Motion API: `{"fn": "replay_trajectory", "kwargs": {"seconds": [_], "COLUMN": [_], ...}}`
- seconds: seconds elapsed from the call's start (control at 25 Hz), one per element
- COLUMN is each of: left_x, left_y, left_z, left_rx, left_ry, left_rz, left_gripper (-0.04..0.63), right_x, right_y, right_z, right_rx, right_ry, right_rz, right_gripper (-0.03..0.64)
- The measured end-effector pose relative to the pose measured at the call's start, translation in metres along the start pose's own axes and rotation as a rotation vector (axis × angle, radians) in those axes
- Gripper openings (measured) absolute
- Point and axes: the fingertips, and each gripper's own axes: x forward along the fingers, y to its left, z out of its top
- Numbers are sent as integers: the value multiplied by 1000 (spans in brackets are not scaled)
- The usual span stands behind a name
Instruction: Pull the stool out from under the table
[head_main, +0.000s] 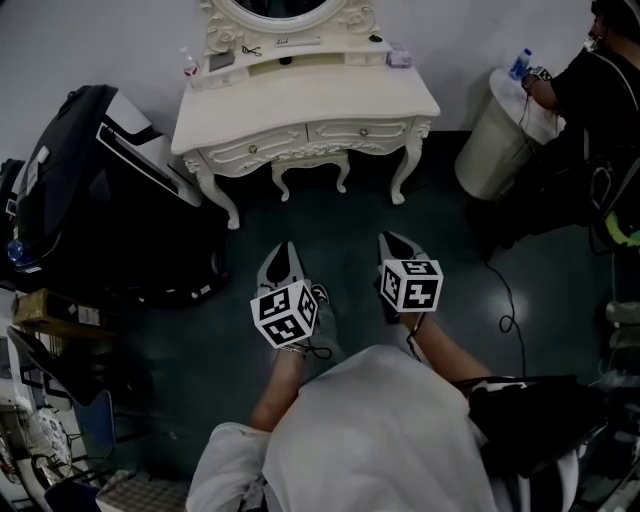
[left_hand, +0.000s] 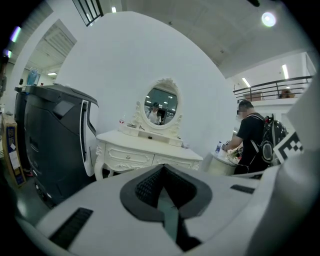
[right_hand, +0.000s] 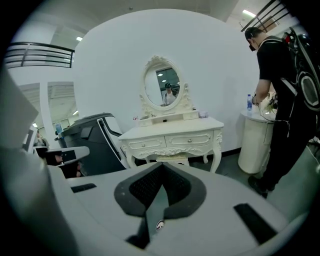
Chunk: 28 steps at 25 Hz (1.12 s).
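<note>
Left tool (head_main: 283, 250) (left_hand: 162, 168): jaws fully closed, nothing gripped. Right tool (head_main: 393, 238) (right_hand: 161, 166): same, jaws pressed together, nothing between them. Both are held side by side above the dark floor (head_main: 450, 290), near side of the white worktop (head_main: 300, 100) (left_hand: 150, 147) (right_hand: 172, 129), pointed at it and clear of it.

Stool (head_main: 310, 160) (right_hand: 172, 159) is seen tucked under the worktop, centred between its front legs; only the front rail and two curved legs are exposed in the head view. No contact with either tool. It can't be made out in the left gripper view.

An oval mirror (head_main: 280, 10) (right_hand: 165, 87) is mounted at the far edge of the worktop, with small items lined up along its base. A small bottle (head_main: 190, 66) is placed at the far left corner.

A large black machine (head_main: 100, 200) (left_hand: 50, 140) is parked left of the worktop, just beside it. A round white stand (head_main: 495, 140) (right_hand: 255, 140) is located to the right, with a blue-capped bottle (head_main: 519, 64) on top; a person in black (head_main: 600, 90) (right_hand: 282, 75) is positioned at it.
</note>
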Motion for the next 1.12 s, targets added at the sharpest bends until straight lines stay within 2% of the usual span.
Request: {"fn": "replay_trajectory", "kwargs": {"seconds": [0.4, 0.68, 0.92, 1.12], "left_x": [93, 153, 202, 239], "left_y": [35, 70, 97, 103], "left_z": [39, 48, 43, 25], "left_rx": [-31, -12, -1, 21], "left_ry": [16, 67, 128, 203], "left_rz": [-16, -24, -36, -52], "left_gripper": [6, 6, 6, 6], "right_x": [80, 146, 204, 234], "right_y": [6, 12, 5, -14], "right_z": [55, 86, 88, 76], "right_rx": [-31, -46, -20, 56], "right_ry": [28, 55, 106, 134], "right_rz": [-14, -19, -39, -73], "right_gripper": [-2, -2, -2, -2]}}
